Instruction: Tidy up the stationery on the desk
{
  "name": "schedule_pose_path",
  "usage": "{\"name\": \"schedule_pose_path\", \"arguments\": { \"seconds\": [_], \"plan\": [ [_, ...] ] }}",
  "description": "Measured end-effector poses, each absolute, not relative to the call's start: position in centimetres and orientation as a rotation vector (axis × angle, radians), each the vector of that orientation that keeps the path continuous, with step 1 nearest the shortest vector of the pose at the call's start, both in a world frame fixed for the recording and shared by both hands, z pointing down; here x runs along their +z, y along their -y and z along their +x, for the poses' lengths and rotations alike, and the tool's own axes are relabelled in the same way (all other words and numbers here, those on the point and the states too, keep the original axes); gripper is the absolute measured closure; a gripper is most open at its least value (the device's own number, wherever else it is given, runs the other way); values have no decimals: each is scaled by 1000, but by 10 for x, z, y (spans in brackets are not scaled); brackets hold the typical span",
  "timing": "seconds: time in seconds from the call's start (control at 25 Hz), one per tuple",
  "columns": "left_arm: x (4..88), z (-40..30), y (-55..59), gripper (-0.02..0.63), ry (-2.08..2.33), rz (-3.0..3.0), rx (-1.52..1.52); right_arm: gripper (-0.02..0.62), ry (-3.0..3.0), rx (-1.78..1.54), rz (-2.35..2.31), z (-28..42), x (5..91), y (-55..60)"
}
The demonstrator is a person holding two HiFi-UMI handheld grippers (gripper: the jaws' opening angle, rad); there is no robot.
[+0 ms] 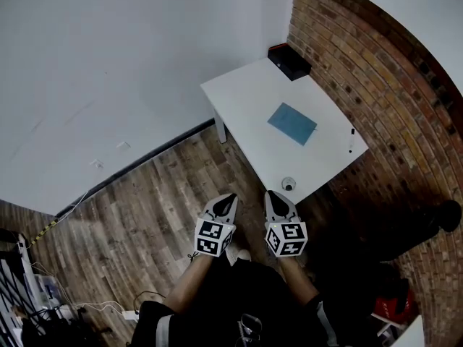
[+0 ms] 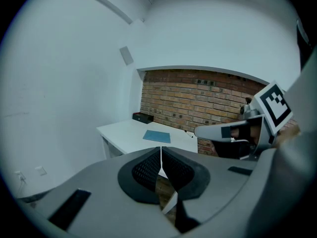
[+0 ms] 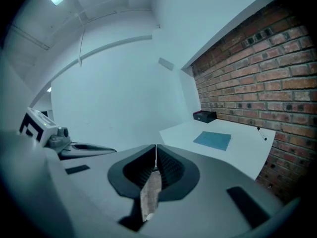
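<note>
The white desk (image 1: 249, 100) stands in the corner between a white wall and a brick wall. On it lie a blue notebook (image 1: 292, 123), a black pen (image 1: 351, 140) near the brick side, a black box (image 1: 289, 62) at the far end and a small round roll (image 1: 289, 183) by the near edge. My left gripper (image 1: 228, 198) and right gripper (image 1: 274, 196) hover side by side over the floor, short of the desk. Both are shut and hold nothing. The left gripper view shows the notebook (image 2: 156, 136) beyond its jaws. In the right gripper view the notebook (image 3: 212, 140) and pen (image 3: 262, 134) lie ahead.
A wooden floor (image 1: 145, 215) spreads to the left of the desk. The brick wall (image 1: 391, 85) runs along the desk's right side. Cables and equipment (image 1: 29, 295) sit at the lower left, and a red object (image 1: 396, 303) lies at the lower right.
</note>
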State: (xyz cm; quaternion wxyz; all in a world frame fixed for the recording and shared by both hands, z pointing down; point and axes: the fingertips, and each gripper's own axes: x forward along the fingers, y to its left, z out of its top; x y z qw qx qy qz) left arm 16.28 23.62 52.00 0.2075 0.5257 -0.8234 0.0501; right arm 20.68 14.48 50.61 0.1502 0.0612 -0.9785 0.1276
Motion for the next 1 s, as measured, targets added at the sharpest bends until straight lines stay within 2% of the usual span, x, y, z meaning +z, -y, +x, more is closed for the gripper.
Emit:
{"name": "schedule_pose_path", "arguments": {
  "seconds": [0.28, 1.0],
  "plan": [
    [530, 111, -200, 586, 2241, 1534, 122, 572, 2792, 366, 281, 168, 514, -115],
    [545, -57, -87, 584, 1850, 1948, 228, 572, 2659, 458, 786, 17, 523, -31]
  ]
}}
